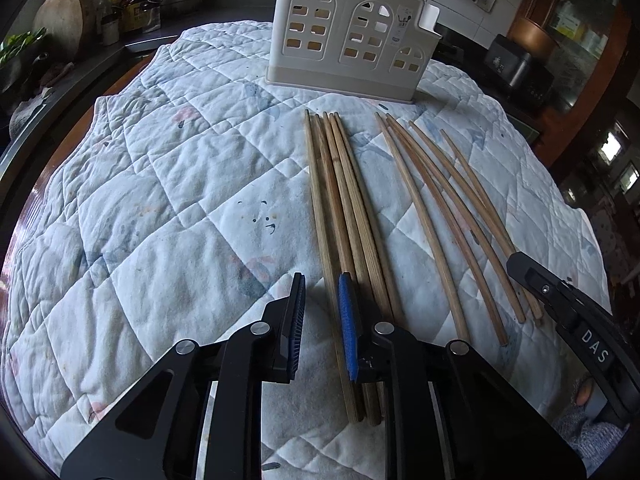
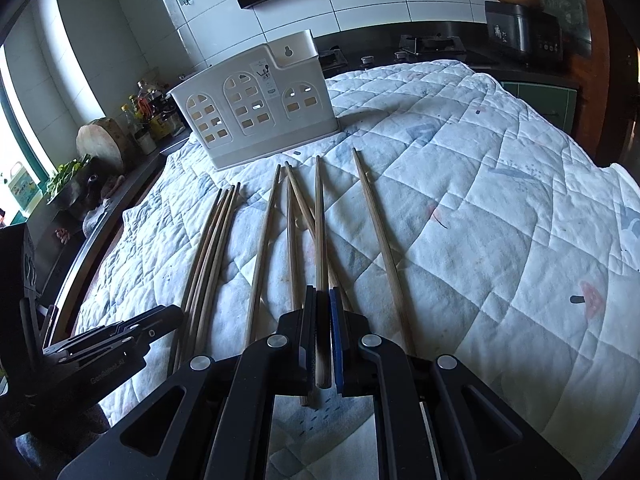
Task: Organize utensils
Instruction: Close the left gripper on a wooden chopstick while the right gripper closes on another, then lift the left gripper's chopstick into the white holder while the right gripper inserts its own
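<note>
- Right hand-held gripper point(image 2: 322, 304) is clenched on one chopstick point(image 2: 319, 220); lift it level before carrying it to the holder point(image 2: 256, 108)
- Left hand-held gripper point(image 1: 322, 292) stands slightly parted beside the bundle point(image 1: 340, 200) on the quilt point(image 1: 160, 200), gripping nothing

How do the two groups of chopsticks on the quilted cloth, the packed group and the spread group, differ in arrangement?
The packed group has four chopsticks lying side by side and touching. The spread group has five, fanned apart, with two crossing. One chopstick of the spread group sits in the shut jaws of the right gripper; the packed group shows no such grip. Both groups are plain wood and point toward the white holder.
</note>
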Available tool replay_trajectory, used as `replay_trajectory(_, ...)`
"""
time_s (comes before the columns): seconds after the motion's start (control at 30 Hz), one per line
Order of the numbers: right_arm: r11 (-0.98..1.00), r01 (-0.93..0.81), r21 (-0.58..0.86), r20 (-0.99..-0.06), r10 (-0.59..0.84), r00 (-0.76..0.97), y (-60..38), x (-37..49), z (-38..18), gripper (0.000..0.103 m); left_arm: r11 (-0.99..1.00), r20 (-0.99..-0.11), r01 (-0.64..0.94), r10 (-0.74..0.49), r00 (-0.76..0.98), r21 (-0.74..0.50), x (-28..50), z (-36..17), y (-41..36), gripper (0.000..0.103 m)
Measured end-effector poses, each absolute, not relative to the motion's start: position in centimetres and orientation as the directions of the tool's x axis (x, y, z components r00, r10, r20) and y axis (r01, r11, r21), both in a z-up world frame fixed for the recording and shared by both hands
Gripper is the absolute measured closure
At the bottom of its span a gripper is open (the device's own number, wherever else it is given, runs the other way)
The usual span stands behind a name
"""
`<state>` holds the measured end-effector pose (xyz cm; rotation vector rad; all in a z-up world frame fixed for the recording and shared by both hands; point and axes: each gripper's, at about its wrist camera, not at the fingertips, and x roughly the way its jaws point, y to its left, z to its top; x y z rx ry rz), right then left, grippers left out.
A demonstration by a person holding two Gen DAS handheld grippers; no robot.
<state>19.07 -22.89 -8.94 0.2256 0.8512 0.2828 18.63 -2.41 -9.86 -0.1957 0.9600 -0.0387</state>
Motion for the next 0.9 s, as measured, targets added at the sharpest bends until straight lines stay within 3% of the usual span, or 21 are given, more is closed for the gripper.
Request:
replay_trajectory(0.37,0.93,-0.163,0.328,-0.693,0.355,0.628,-23.6,18.5,-9.1,0.096,0.985,-0.82,-0.082,-0.077,0.567,-0.149,18.3,-10.2,-3.2,0.088)
replay_trajectory(0.53,0.932,-0.163,0.324,-0.684,0.349,0.641,-24.0,18.1,-8.6,0.096,0.985,-0.814,-0.069,-0.088,0.575,-0.156,18.0,-10.1,-2.8,0.095)
replay_trajectory(0.9,0.936,-0.17,0.308,-0.675,0.341,0.654,-23.5,17.4,-7.7,0.096,0.986,-0.796,-0.027,-0.116,0.594,-0.164,18.1,-10.4,-2.5,0.096)
